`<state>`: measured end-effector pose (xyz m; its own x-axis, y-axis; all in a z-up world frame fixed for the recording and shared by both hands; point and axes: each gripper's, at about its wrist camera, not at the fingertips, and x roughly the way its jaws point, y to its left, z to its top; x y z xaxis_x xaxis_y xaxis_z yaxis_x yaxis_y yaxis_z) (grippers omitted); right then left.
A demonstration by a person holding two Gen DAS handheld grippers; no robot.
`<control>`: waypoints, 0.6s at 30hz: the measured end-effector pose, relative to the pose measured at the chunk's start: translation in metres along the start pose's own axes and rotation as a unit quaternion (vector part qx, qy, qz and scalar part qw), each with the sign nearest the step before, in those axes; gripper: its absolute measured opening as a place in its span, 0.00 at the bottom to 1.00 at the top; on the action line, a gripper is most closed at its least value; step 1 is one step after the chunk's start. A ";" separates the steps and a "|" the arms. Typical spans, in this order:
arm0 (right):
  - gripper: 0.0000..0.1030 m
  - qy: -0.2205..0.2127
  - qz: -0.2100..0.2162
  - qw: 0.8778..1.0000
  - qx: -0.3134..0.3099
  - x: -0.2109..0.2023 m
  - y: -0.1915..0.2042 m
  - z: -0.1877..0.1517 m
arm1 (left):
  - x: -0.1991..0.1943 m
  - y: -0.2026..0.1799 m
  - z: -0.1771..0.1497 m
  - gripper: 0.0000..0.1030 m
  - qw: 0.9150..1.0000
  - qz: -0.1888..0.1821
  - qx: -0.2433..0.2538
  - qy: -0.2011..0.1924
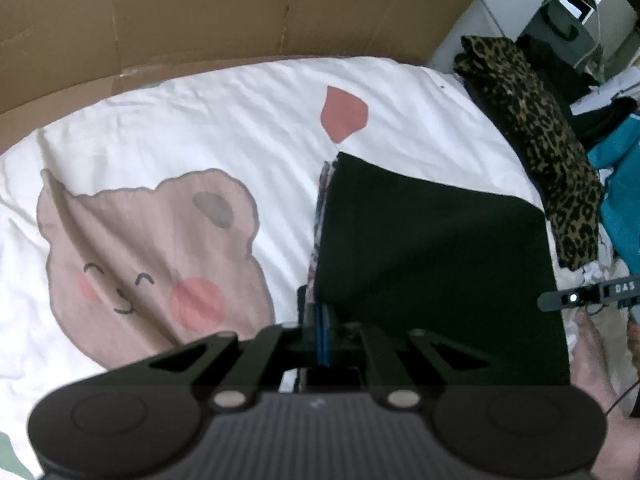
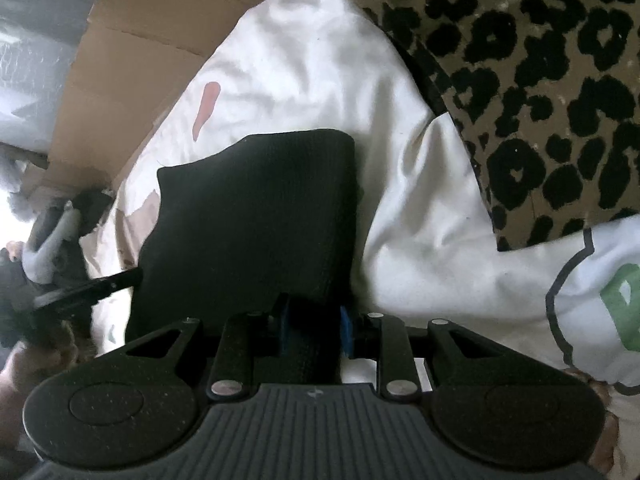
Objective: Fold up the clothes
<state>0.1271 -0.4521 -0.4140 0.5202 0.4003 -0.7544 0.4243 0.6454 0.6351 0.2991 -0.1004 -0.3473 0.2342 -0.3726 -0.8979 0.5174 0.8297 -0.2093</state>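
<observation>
Gripping black garment (image 2: pixel 256 216), apparently folded.

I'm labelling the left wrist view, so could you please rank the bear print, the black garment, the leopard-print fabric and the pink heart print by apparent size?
1. Black garment
2. Bear print, close to the garment
3. Leopard-print fabric, farther off
4. Pink heart print

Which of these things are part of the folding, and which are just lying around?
In the job: black garment, left gripper, right gripper, both at its near edge.

Just lying about: leopard-print cloth, teal fabric, cardboard, bear-print sheet underneath.
</observation>
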 end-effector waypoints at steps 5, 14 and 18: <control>0.05 -0.006 0.012 1.000 -0.018 -0.015 0.007 0.001 | 0.002 0.000 0.001 0.01 1.000 0.004 0.002 0.002; 0.26 0.032 0.038 0.999 0.023 0.009 -0.005 -0.007 | 0.004 0.002 -0.002 0.01 1.000 0.004 -0.004 0.002; 0.15 0.033 0.053 0.998 0.016 0.013 -0.001 -0.009 | 0.003 0.002 0.003 0.04 1.000 0.006 0.001 0.017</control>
<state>0.1264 -0.4419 -0.4263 0.5145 0.5070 -0.6915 0.3945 0.5761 0.7159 0.3031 -0.1016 -0.3493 0.2132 -0.3483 -0.9128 0.5163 0.8333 -0.1974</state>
